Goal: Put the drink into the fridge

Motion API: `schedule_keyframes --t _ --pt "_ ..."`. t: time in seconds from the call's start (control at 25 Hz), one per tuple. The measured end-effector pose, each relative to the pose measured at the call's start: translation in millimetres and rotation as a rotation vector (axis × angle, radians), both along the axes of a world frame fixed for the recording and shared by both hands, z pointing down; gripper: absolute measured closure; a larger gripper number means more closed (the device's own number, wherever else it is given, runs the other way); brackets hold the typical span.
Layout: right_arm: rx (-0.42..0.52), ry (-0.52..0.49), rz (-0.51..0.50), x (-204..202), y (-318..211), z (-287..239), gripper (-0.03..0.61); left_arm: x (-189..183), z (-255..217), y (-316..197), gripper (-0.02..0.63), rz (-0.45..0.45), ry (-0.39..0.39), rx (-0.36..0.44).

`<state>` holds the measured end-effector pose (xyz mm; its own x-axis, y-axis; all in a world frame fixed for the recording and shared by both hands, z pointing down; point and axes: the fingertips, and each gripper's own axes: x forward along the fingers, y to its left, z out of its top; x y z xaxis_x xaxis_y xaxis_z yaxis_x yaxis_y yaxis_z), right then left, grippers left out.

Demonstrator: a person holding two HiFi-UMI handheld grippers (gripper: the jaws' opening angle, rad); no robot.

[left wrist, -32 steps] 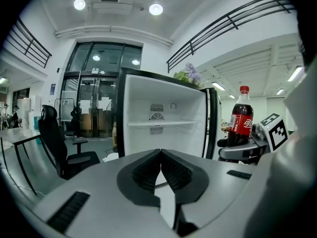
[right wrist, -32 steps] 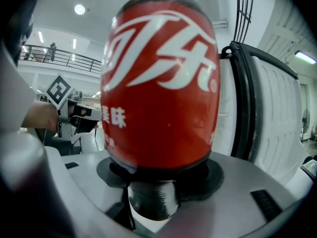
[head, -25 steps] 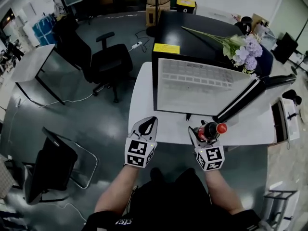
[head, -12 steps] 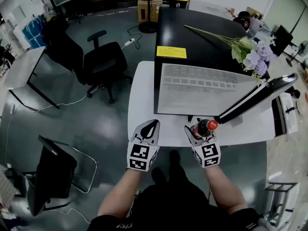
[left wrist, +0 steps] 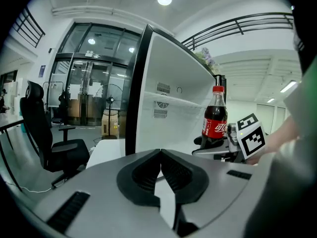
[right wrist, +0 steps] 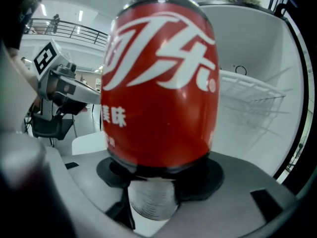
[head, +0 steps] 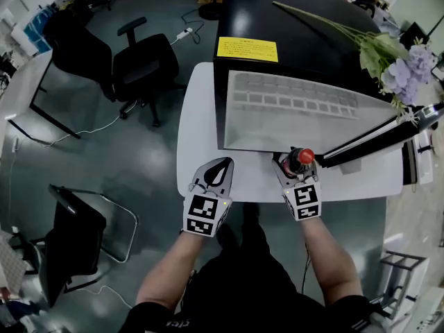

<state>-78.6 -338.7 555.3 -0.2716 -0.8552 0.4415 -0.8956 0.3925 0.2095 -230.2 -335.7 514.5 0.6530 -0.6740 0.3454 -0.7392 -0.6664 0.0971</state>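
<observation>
By the fridge [head: 298, 113], right hand-held gripper [head: 294, 168] clasps upright bottle [head: 302, 157], left hand-held gripper [head: 218, 168] closed

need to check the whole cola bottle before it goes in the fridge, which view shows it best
The left gripper view: the cola bottle shows nearly whole and upright, in the right tongs. The right gripper view is filled by its label; the head view shows only cap and shoulders from above.
</observation>
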Motion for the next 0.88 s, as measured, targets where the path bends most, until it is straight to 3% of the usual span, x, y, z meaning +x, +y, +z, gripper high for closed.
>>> schedule_keyframes --t 0.24,0.56,0.88 --pt "-0.030 0.045 0.005 24 -13 18 0.316 18 20 -3 0.601 0.023 -0.013 -0.028" --pt "-0.072 0.227 -0.063 44 -40 43 0.316 40 31 -9 0.601 0.031 -0.007 -0.043" --pt "-0.165 0.354 -0.127 53 -65 66 0.316 35 33 -16 0.601 -0.001 -0.007 -0.055"
